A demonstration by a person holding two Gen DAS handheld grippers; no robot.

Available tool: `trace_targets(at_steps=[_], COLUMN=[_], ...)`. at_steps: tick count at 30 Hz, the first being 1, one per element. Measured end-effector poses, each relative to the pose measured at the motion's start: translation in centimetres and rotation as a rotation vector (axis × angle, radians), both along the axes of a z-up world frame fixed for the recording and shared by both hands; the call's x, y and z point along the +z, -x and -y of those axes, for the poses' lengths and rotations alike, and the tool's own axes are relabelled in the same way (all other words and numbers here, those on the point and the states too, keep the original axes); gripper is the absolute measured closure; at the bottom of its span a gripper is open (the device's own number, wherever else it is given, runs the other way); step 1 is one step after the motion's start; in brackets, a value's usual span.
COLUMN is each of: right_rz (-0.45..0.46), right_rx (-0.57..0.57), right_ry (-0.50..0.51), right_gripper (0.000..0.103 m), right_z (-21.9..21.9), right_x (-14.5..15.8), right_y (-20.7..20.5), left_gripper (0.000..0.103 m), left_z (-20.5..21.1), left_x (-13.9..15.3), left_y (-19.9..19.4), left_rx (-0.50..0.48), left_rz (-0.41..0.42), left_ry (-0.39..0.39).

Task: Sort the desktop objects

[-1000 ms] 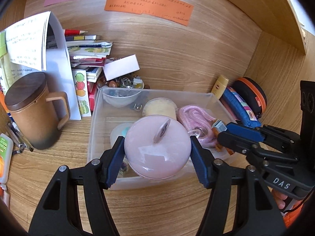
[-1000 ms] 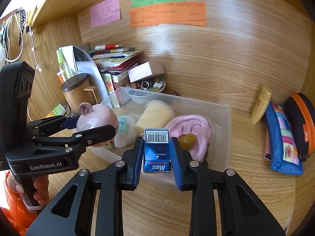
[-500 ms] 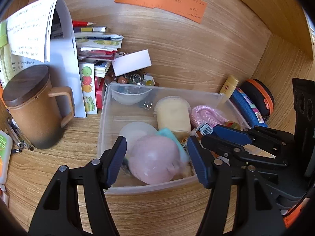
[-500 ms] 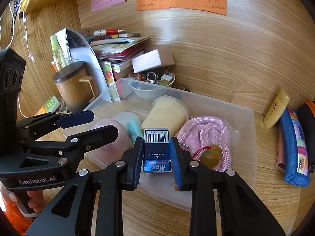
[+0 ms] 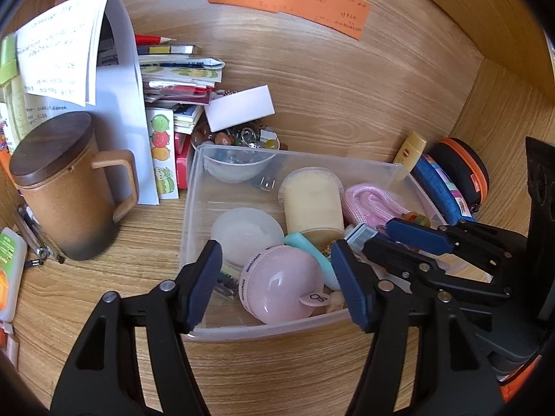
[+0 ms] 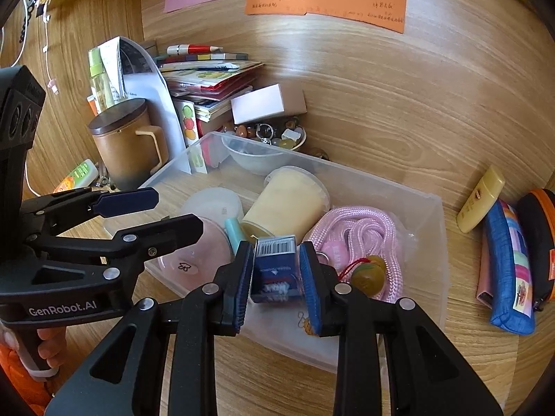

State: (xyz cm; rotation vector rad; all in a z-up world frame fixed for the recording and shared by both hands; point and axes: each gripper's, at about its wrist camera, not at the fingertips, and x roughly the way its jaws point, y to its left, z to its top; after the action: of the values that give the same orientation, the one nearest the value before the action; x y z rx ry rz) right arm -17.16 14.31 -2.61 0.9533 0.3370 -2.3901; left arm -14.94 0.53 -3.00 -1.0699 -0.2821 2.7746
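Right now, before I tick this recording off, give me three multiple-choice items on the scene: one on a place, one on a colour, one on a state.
1. Where is the pink round plastic case?
A) on a book stack
B) inside the clear plastic bin
C) on a mug's lid

2. What colour is the widest handwritten paper note?
A) orange
B) blue
C) white

3. How do the jaws of the left gripper stand?
A) clamped on the case
B) shut on a mug handle
C) open, touching nothing

Answers:
1 B: the case lies on the bin's floor near its front wall.
2 A: the note is plainly orange.
3 C: the jaws have just been opening, and the case lies between them with a gap on each side.
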Motion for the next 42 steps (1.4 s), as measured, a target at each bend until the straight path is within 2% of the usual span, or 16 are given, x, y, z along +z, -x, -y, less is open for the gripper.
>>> trace_targets(at_steps=[5,10,13,17,19,22,26,30,34,42], right_rz=[-0.039,-0.083,-0.113,-0.148,-0.159,-0.166,-0.171,-0.173,-0.197,-0.232], right_rx=[-0.023,-0.044,-0.058,-0.082,-0.094,-0.114,-0.134,-0.135,-0.14,-0.166], right_ry=[0.018,0.025,0.025,0.027,0.032,0.042,0.059,0.076,0.071,0.084], right_gripper=[0.058,0.048,0.042,0.03,0.027,0.022,0.02,0.018,0.006,0.0], right_z=[-0.9,-1.8,-2.3,-3.2,-3.8,-4.6,-5.8,-6.6,-6.8,-7.7], right_x=[1.1,2.1,2.6,3.2,3.4,3.7,4.1,4.4,4.6,4.9], right_y=[-0.7,-1.5,-2.2,-3.2,-3.7,-4.3,-5.4,-6.8,-8.6,-11.7], left_gripper=[0.028,0.026,0.019,0.018,0.017,0.01,0.006,0.006,0.005,0.002], left_z=[0.2,0.1,0.0,-0.2,-0.2,-0.3,-0.6,-1.2,-1.6,-2.5], left_x=[0.7,1.1,1.3,1.8,2.0,2.2,2.9,3.5,4.1,5.0], left_y=[-0.5,-0.9,-1.3,-2.0,-2.3,-2.9,-4.2,-5.8,-7.6,-10.7], left_rx=[0.013,0.017,0.028,0.039,0.044,0.057,0.081,0.116,0.121,0.16], left_rz=[-0.022,-0.026,-0.038,-0.046,-0.047,-0.047,-0.054,-0.072,-0.095,-0.158], left_ry=[-0.001,0.01,0.021,0.046,0.051,0.056,0.083,0.131,0.124,0.177])
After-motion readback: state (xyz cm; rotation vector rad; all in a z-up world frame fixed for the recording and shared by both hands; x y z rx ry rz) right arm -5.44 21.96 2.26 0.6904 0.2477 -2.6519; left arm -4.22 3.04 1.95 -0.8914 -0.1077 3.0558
